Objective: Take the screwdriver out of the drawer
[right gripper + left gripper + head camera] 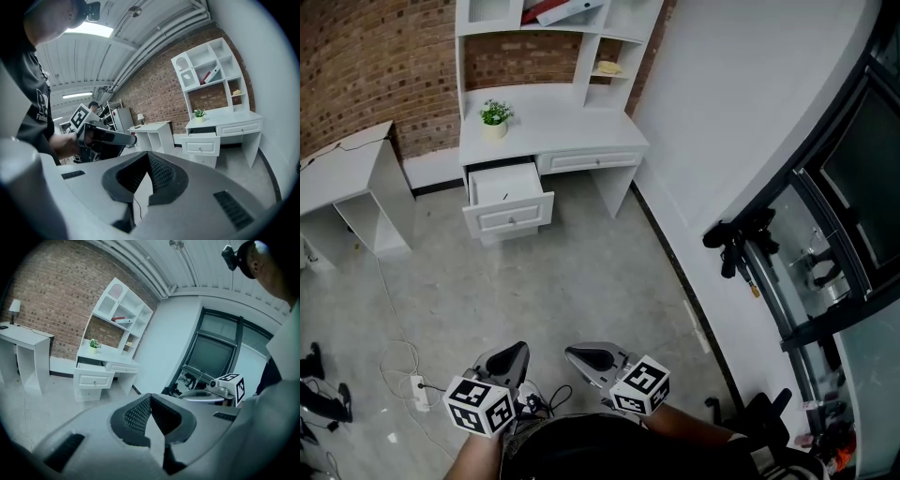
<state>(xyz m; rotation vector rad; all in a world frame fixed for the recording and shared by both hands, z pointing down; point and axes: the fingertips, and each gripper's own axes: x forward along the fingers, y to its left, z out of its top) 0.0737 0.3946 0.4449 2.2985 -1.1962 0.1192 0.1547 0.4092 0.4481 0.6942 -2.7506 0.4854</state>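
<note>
The white desk (548,131) stands far across the floor, with its left drawer (508,199) pulled open. A small dark thing (505,196) lies inside; it is too small to tell whether it is the screwdriver. Both grippers are held low and close to the person, far from the desk. My left gripper (516,354) is shut with nothing in it, its pads meeting in its own view (150,397). My right gripper (584,356) is shut and empty as well (149,155). Each gripper view shows the open drawer (93,377) (201,143) in the distance.
A small white side table (347,178) stands left of the desk. A power strip with cables (420,389) lies on the floor near my left gripper. A potted plant (494,117) sits on the desk. A white wall and dark equipment (741,239) line the right side.
</note>
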